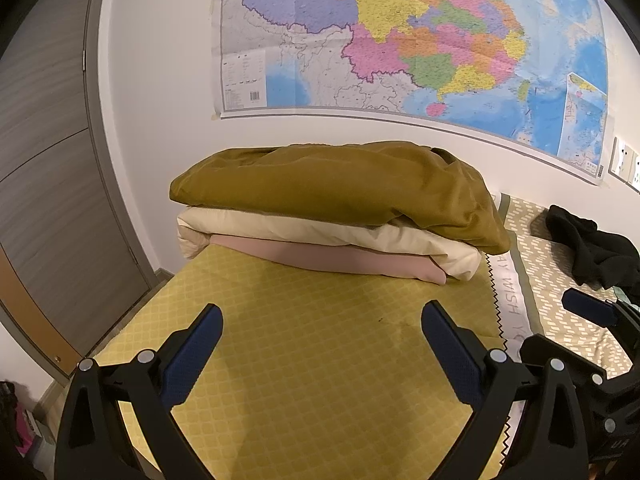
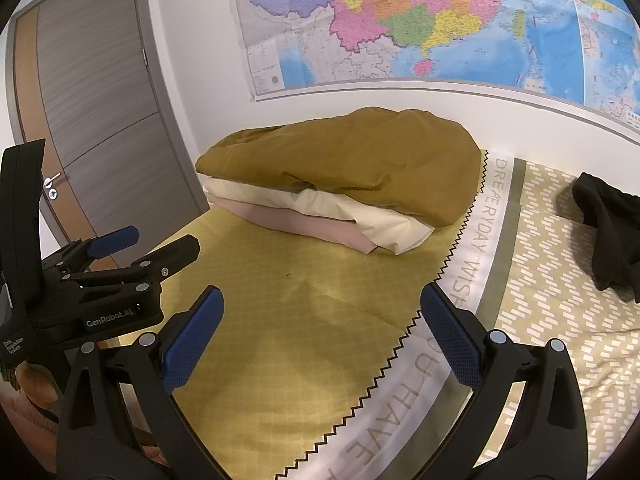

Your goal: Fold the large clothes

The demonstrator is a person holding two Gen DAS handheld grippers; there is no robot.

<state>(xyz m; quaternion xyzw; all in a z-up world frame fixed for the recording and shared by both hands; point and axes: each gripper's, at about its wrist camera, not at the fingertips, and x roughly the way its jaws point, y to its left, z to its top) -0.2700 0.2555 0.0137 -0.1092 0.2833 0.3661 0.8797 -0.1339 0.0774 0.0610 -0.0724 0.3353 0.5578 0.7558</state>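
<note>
"GenRobot.AI" printed on left gripper (image 2: 132, 254) body; "EVERYDAY WISH", "HAVE" readable on white bedspread band (image 2: 476, 256). Both left gripper (image 1: 322, 354) and right gripper (image 2: 322, 336) spread wide, holding nothing, above yellow bedspread (image 1: 320, 340). Ahead of both: folded stack, olive garment (image 1: 340, 188) over cream garment (image 1: 320, 236) over pink garment (image 1: 332, 260). Unfolded black garment (image 2: 612, 228) ahead-right. Wall map (image 1: 420, 40) behind, grey door (image 2: 100, 100) left.

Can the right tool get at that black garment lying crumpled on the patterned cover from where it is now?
Probably yes. The right tool is open and holding nothing, and the black garment lies loose to its right on the patterned cover, with nothing between them. The folded stack sits off to the other side.
</note>
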